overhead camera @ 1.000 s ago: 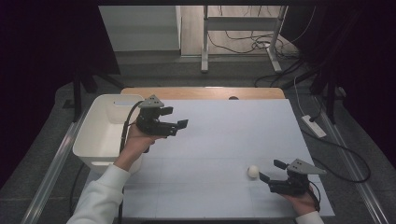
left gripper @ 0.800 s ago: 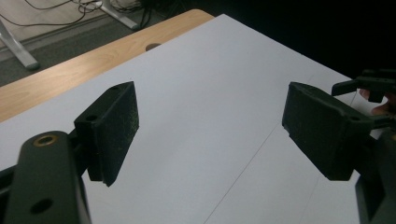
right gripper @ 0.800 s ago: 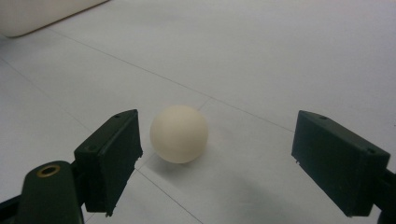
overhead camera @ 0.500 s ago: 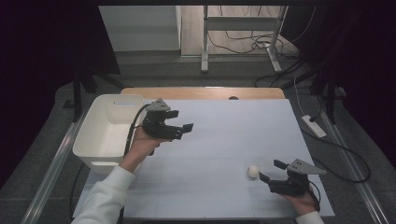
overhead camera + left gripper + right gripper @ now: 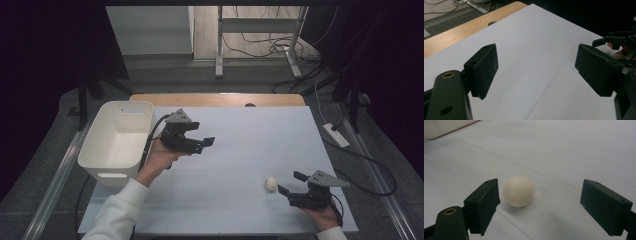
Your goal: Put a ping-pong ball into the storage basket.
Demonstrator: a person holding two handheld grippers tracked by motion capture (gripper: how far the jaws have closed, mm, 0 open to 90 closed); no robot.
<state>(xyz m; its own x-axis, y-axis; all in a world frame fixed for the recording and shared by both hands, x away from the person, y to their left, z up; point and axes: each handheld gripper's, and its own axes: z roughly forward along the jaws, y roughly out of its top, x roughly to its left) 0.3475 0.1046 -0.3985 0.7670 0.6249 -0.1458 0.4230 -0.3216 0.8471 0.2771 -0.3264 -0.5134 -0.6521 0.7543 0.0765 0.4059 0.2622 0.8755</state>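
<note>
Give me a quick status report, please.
Both hand-held grippers open: left empty, right at ball, not gripping. Bin far left. Nothing between.

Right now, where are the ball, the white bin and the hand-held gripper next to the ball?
ball (image 5: pixel 518 190), right gripper view, its front face
bin (image 5: pixel 101 146), high view, left rim
right hand-held gripper (image 5: pixel 291 183), high view, between its fingertips

Small cream ball (image 5: pixel 271 183) (image 5: pixel 518 190), round, resting on white table (image 5: pixel 250 150), near front-right edge.

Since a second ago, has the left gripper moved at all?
Yes. The left gripper has drifted rightward, away from the white bin and toward the table's middle, jaws open and empty.
</note>
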